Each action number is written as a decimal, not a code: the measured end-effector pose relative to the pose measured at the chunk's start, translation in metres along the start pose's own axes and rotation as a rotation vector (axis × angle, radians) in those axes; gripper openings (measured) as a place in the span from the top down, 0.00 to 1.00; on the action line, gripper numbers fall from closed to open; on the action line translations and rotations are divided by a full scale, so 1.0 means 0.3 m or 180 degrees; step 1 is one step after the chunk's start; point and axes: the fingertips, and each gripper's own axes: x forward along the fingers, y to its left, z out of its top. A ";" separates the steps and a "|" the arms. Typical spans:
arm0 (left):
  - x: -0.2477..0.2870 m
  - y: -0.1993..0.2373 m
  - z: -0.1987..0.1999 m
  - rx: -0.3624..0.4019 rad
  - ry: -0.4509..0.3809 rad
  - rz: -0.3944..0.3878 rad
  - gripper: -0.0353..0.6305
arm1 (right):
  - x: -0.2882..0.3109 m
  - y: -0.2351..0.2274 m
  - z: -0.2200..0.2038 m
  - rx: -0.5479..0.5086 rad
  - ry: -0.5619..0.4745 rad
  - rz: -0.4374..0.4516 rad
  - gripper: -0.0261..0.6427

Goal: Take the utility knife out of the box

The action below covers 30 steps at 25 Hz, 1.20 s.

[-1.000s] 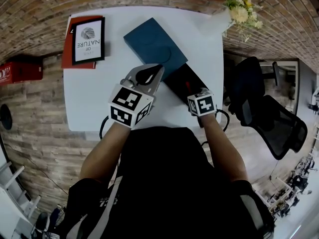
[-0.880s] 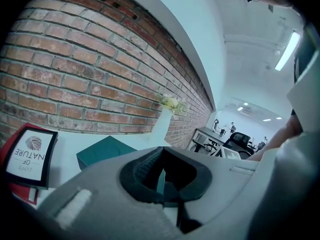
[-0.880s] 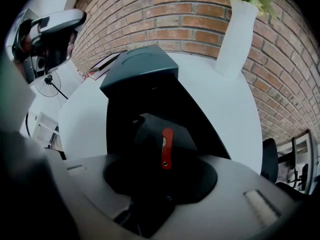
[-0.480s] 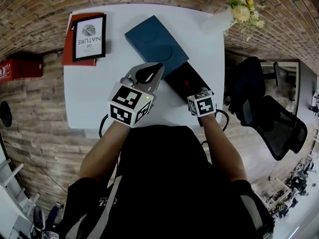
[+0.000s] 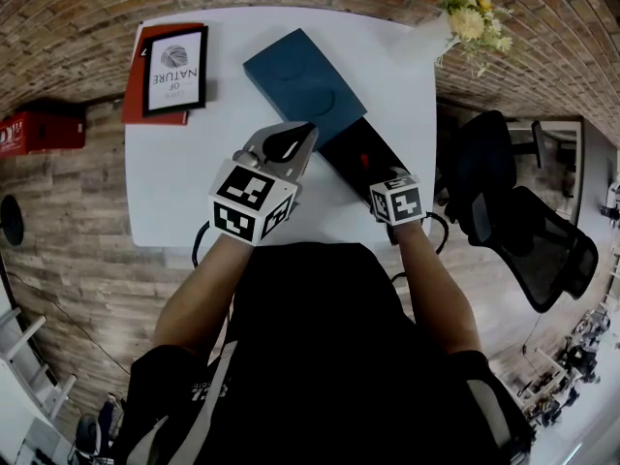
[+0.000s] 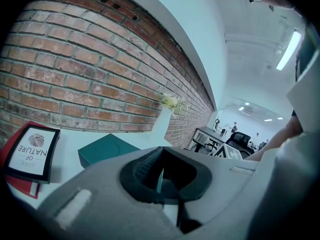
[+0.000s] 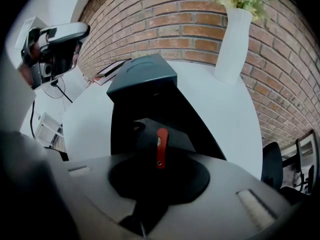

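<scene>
Between the right gripper's [image 7: 160, 175] jaws we see the red utility knife [image 7: 161, 145], in the black box tray [image 7: 150, 111]. Those jaws have just been closing and now clamp the knife's near end. The rest of it runs ahead of them over the tray. The right gripper is pitched steeply down, with its marker cube on top. The forearm [image 5: 433, 279] comes in from the table's near edge. The teal lid [image 7: 143, 76] lies past the jaws, at the tray's far end. A white vase [image 7: 233, 41] of flowers stands farther ahead, to the right.

The left gripper [image 6: 161, 178] is tipped only slightly down, over the white table [image 5: 179, 182] and left of the tray. Its jaws are pressed together with nothing in them, leaving just a thin slit. The teal lid sits ahead of them.

Ahead and well left of these jaws is a framed card [image 5: 174, 71] on a red book [image 5: 134, 100]. We can read "OF NATURE" on the card, next to a round fingerprint-like logo. The smaller print is too small to read.
</scene>
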 end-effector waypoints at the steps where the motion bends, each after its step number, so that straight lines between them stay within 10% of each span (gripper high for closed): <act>1: 0.001 -0.005 -0.001 0.0004 -0.0001 -0.0004 0.94 | -0.001 -0.001 -0.002 0.0001 -0.0007 0.0001 0.87; 30: 0.255 -0.165 -0.083 0.0315 0.0691 -0.0955 0.80 | -0.250 0.057 0.211 -0.0181 -0.1062 0.0349 0.87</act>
